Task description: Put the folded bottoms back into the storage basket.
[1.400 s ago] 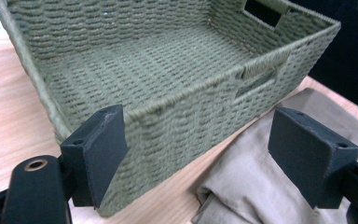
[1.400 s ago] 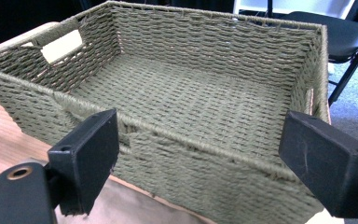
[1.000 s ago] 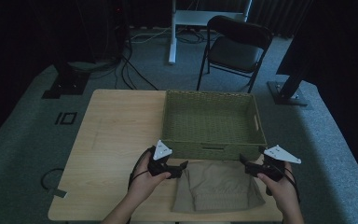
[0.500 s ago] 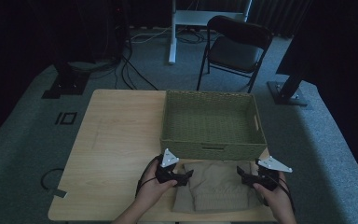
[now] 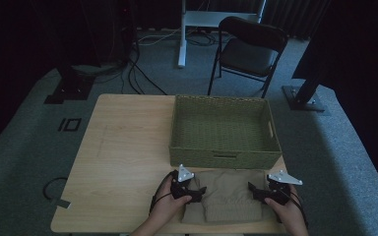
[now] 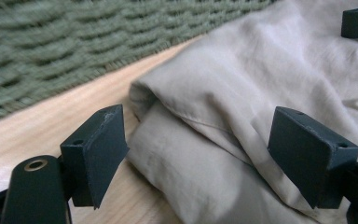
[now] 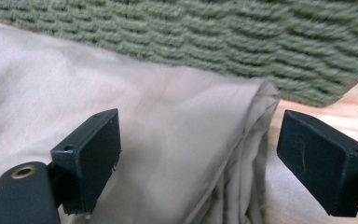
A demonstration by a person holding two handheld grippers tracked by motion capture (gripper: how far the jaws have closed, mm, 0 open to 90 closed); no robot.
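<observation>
A folded beige cloth (image 5: 226, 196) lies on the wooden table (image 5: 123, 147) at its near edge, just in front of a green woven basket (image 5: 224, 128). My left gripper (image 5: 199, 191) stands open at the cloth's left edge; in the left gripper view its jaws straddle the folded corner of the cloth (image 6: 205, 140). My right gripper (image 5: 253, 189) is open at the cloth's right edge, and the right gripper view has the cloth's folded edge (image 7: 256, 121) between its jaws. Neither pair of jaws has closed on the fabric.
The basket's woven wall (image 7: 242, 42) rises right behind the cloth. A black folding chair (image 5: 251, 49) and a white stand (image 5: 182, 34) are beyond the table. Bare wood stretches across the table's left half.
Both grippers have come down and inward toward the near edge, onto the two sides of the cloth. The cloth looks more bunched and narrower than a second ago.
</observation>
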